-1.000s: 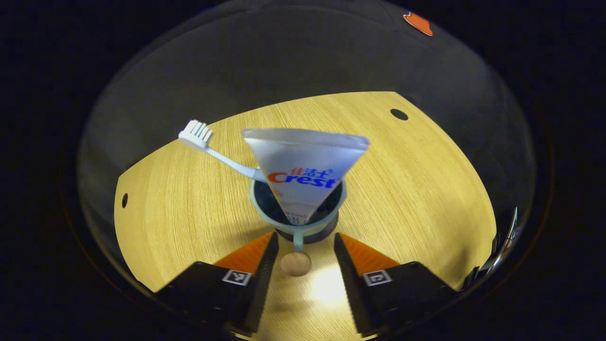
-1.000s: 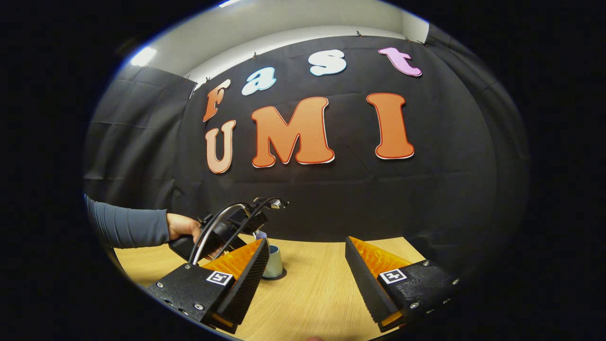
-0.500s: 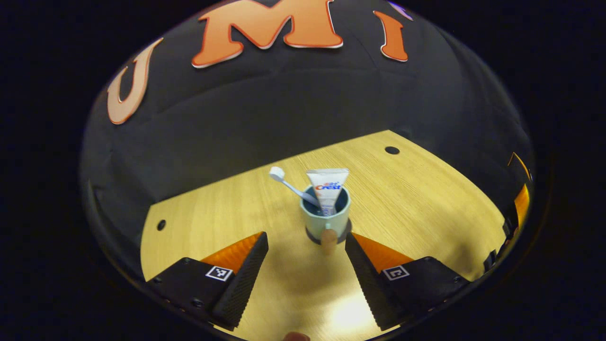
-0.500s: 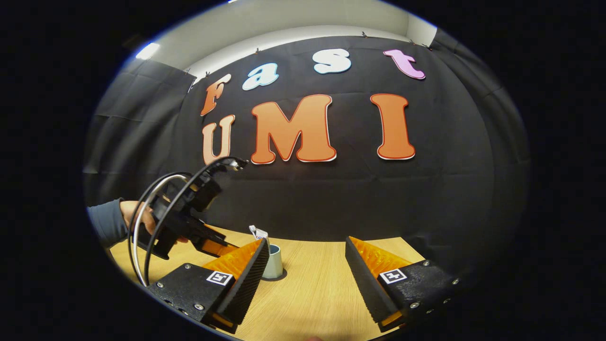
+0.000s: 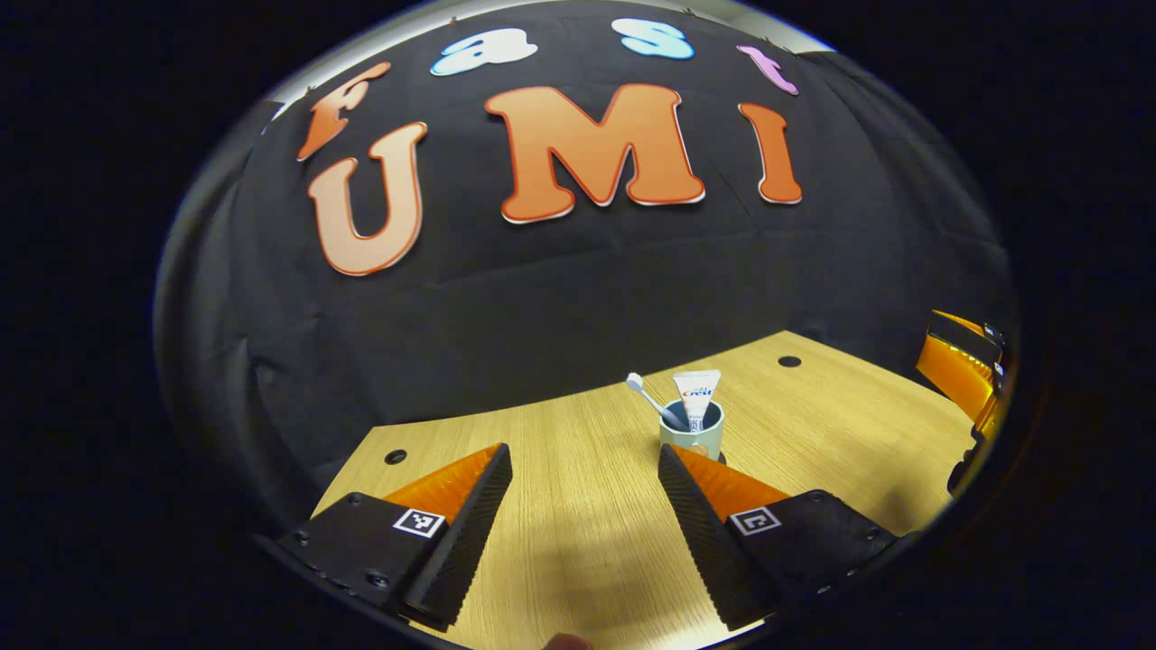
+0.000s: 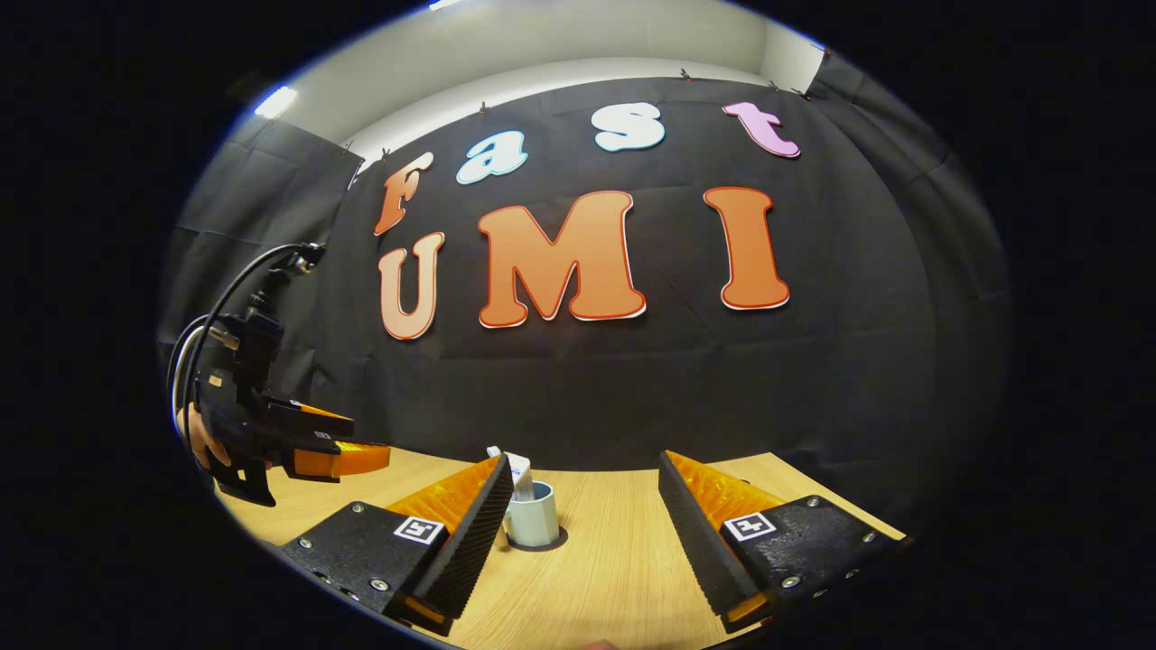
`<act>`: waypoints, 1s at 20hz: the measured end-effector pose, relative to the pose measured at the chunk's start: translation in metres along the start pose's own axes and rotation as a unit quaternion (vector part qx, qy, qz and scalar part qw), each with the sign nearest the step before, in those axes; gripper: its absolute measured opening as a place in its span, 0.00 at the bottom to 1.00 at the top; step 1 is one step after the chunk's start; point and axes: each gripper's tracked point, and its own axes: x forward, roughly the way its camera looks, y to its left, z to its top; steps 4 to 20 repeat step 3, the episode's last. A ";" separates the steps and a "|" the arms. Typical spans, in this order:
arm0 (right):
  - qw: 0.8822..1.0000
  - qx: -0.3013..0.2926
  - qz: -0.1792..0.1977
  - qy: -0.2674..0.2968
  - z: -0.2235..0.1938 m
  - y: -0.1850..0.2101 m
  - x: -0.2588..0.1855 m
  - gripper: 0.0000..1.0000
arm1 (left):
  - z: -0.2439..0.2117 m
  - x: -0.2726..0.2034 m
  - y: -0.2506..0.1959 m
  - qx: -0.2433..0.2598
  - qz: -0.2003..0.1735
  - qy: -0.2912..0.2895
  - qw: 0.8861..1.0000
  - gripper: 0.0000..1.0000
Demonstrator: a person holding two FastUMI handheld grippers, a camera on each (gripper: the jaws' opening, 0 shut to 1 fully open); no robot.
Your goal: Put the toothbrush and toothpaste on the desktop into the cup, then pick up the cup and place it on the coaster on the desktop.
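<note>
Cup (image 5: 692, 440) sitting on dark coaster (image 6: 542, 544), toothbrush (image 5: 648, 396) and toothpaste (image 5: 697, 398) leaning inside. Both claws, left (image 5: 582, 533) and right (image 6: 582, 533), hanging spread, empty; task apparently finishing.

Black cloth wall (image 6: 632, 379) is hanging behind the wooden desk (image 5: 578, 469) (round holes in top); white ceiling (image 6: 542, 45) is showing above, ceiling light (image 6: 274, 101) glowing.
</note>
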 end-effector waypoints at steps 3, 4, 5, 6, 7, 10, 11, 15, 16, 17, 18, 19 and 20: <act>1.000 -0.010 -0.008 -0.009 -0.002 0.007 -0.002 0.97 | 0.011 0.004 0.001 -0.030 0.015 -0.056 0.998 0.98; 1.000 -0.010 -0.008 -0.009 -0.002 0.007 -0.002 0.97 | 0.011 0.004 0.001 -0.030 0.015 -0.056 0.998 0.98; 1.000 -0.010 -0.008 -0.009 -0.002 0.007 -0.002 0.97 | 0.011 0.004 0.001 -0.030 0.015 -0.056 0.998 0.98; 1.000 -0.010 -0.008 -0.009 -0.002 0.007 -0.002 0.97 | 0.011 0.004 0.001 -0.030 0.015 -0.056 0.998 0.98; 1.000 -0.010 -0.008 -0.009 -0.002 0.007 -0.002 0.97 | 0.011 0.004 0.001 -0.030 0.015 -0.056 0.998 0.98; 1.000 -0.010 -0.008 -0.009 -0.002 0.007 -0.002 0.97 | 0.011 0.004 0.001 -0.030 0.015 -0.056 0.998 0.98; 1.000 -0.010 -0.008 -0.009 -0.002 0.007 -0.002 0.97 | 0.011 0.004 0.001 -0.030 0.015 -0.056 0.998 0.98; 1.000 -0.010 -0.008 -0.009 -0.002 0.007 -0.002 0.97 | 0.011 0.004 0.001 -0.030 0.015 -0.056 0.998 0.98; 1.000 -0.010 -0.008 -0.009 -0.002 0.007 -0.002 0.97 | 0.011 0.004 0.001 -0.030 0.015 -0.056 0.998 0.98; 1.000 -0.010 -0.008 -0.009 -0.002 0.007 -0.002 0.97 | 0.011 0.004 0.001 -0.030 0.015 -0.056 0.998 0.98; 1.000 -0.010 -0.008 -0.009 -0.002 0.007 -0.002 0.97 | 0.011 0.004 0.001 -0.030 0.015 -0.056 0.998 0.98; 1.000 -0.010 -0.008 -0.009 -0.002 0.007 -0.002 0.97 | 0.011 0.004 0.001 -0.030 0.015 -0.056 0.998 0.98; 1.000 -0.010 -0.008 -0.009 -0.002 0.007 -0.002 0.97 | 0.011 0.004 0.001 -0.030 0.015 -0.056 0.998 0.98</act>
